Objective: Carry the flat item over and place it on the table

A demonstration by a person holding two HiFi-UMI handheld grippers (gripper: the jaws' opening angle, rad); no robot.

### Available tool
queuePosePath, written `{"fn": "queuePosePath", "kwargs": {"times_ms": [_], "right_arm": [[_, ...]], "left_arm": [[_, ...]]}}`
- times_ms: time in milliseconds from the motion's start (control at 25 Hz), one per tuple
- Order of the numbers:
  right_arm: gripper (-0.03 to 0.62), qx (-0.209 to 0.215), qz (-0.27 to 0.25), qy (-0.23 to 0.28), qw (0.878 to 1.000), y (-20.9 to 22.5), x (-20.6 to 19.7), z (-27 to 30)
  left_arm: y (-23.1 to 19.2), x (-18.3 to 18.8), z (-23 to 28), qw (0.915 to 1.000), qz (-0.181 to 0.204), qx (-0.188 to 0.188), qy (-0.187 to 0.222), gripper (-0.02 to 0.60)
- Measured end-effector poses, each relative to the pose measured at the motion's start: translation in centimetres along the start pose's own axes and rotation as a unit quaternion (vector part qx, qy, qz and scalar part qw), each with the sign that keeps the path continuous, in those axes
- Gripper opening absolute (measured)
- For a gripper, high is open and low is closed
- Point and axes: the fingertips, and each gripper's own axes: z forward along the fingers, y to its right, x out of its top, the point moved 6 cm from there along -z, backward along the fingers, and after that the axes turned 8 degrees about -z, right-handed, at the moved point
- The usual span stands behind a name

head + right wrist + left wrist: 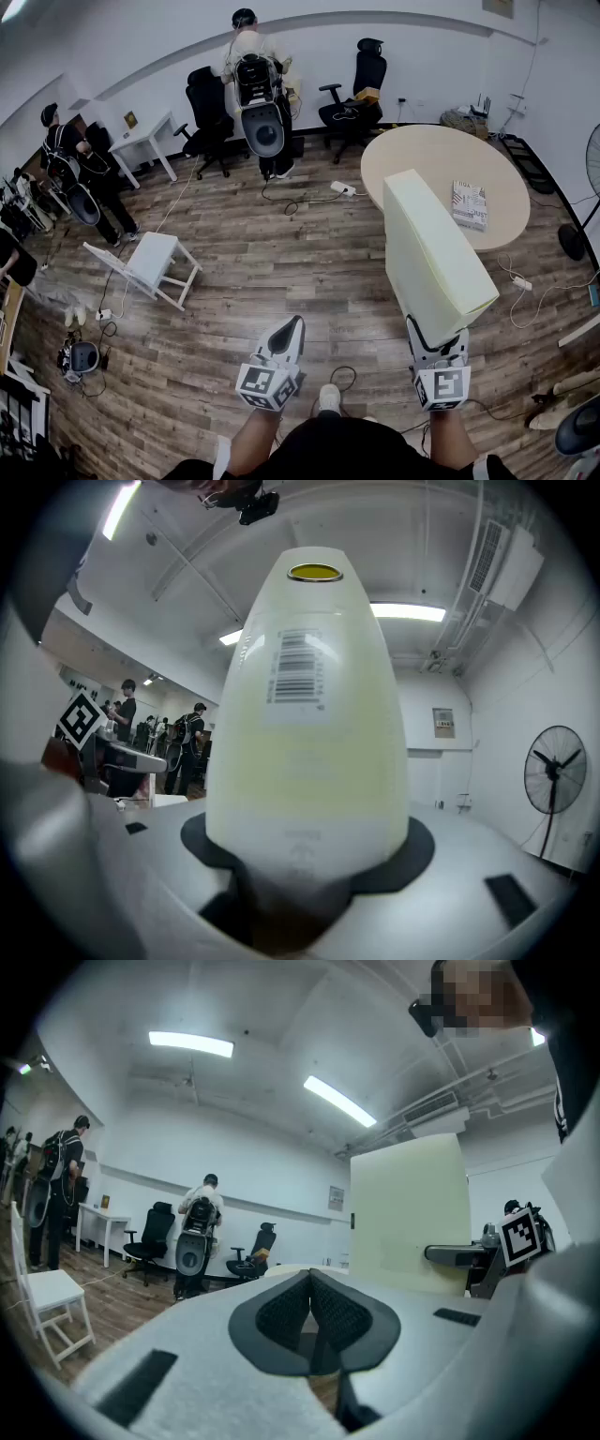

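The right claw (305, 860) pinches the lower end of a pale yellow slab (307, 733), its dark pads pressed against both broad faces. Only the right gripper view shows the slab's narrow edge: a printed barcode label (298, 667) partway up and a small yellow disc (314, 572) at the far end. The head view gives what that one cannot. There the slab is a long, thin, smooth-faced rectangle with squared corners, matte and cream-coloured, carried tilted forward in the air above the wood-plank floor (262, 272). Its upper end overlaps the near edge of the round beige counter (422, 155), and it does not rest on it. The left claw (292, 328) is pressed together with nothing between its ribbed black pads, held low to the left of the slab. A patterned packet (470, 204) lies on the counter just beside the slab's upper end.
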Motion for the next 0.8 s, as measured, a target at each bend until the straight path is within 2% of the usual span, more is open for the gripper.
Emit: {"fn": "queuePosePath", "kwargs": {"times_ms": [360, 800], "right_arm": [[0.291, -0.004, 0.005, 0.002, 1.000, 0.6, -0.4, 1.4], [0.296, 0.003, 0.032, 0.041, 0.999, 0.2, 1.1, 7.0]], "left_arm": [[-0.4, -0.8, 1.6, 0.9999, 0.003, -0.004, -0.013, 0.003], [-5.1, 1.1, 5.8, 0.9999, 0.008, -0.013, -0.008, 0.003]]}}
